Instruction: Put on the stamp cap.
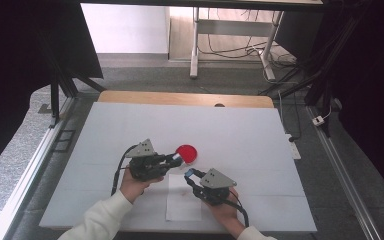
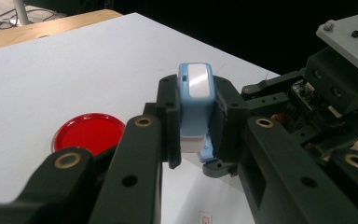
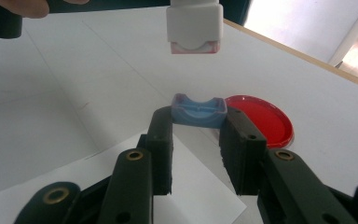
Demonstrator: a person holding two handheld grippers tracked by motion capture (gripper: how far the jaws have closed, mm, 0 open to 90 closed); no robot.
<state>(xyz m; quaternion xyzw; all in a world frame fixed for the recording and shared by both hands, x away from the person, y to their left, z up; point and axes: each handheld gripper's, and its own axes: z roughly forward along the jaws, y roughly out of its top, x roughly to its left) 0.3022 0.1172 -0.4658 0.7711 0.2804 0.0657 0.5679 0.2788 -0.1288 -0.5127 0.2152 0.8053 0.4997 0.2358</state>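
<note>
Two hand-held grippers work a small stamp-like block over a white table (image 1: 130, 125); the left gripper (image 1: 176, 159), at nine o'clock of the red dish (image 1: 187, 152), is clamped on the block's blue-and-white body (image 2: 195, 105), held upright so that its open end faces down; the right gripper (image 1: 188, 173), at six o'clock of that dish, is closed tight on the blue cap (image 3: 199, 110), which sits between its jaw tips with the hollow side up. In the right gripper view the white end of the body hangs at twelve o'clock, above the cap and clear of it, its reddish underside showing; body and cap are apart. The pose suggests that the two parts have been kept in line, one over the other, so that they can be pulled away or pushed together without turning. A white sheet of paper (image 1: 182, 202) lies on the table beside the right gripper, likely there to take a print; the dish lies flat, untouched.
</note>
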